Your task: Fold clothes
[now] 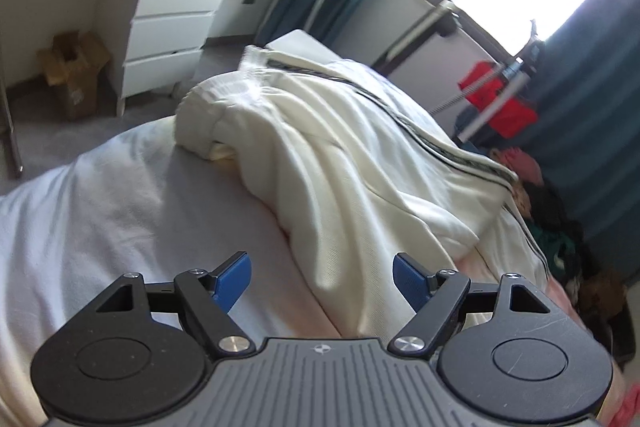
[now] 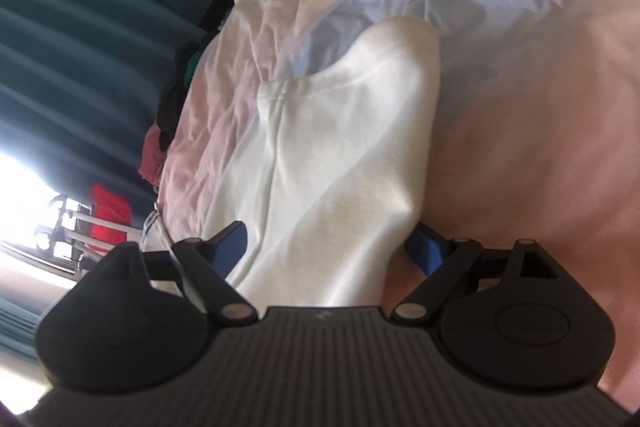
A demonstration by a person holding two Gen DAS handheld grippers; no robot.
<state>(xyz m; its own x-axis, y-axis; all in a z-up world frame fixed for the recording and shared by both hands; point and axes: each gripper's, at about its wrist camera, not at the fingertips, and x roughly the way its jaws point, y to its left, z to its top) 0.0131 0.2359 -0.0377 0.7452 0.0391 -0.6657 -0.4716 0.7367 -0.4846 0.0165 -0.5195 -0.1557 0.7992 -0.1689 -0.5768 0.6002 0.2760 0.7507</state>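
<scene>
A cream-white pair of track trousers (image 1: pixel 332 147) with a dark side stripe lies crumpled across the bed, waistband toward the far end. My left gripper (image 1: pixel 322 279) is open and empty, hovering just above the bed at the garment's near edge. In the right wrist view a white trouser leg end (image 2: pixel 340 147) runs between the blue pads (image 2: pixel 424 251) of my right gripper (image 2: pixel 328 243), whose jaws stand wide apart around the cloth without pinching it.
The bed has a white sheet (image 1: pixel 120 207) and a pinkish cover (image 2: pixel 540 147). A white dresser (image 1: pixel 168 35) and desk stand beyond. A drying rack with red cloth (image 1: pixel 496 95), teal curtains (image 2: pixel 80 27) and a heap of dark clothes (image 1: pixel 560 227) lie alongside the bed.
</scene>
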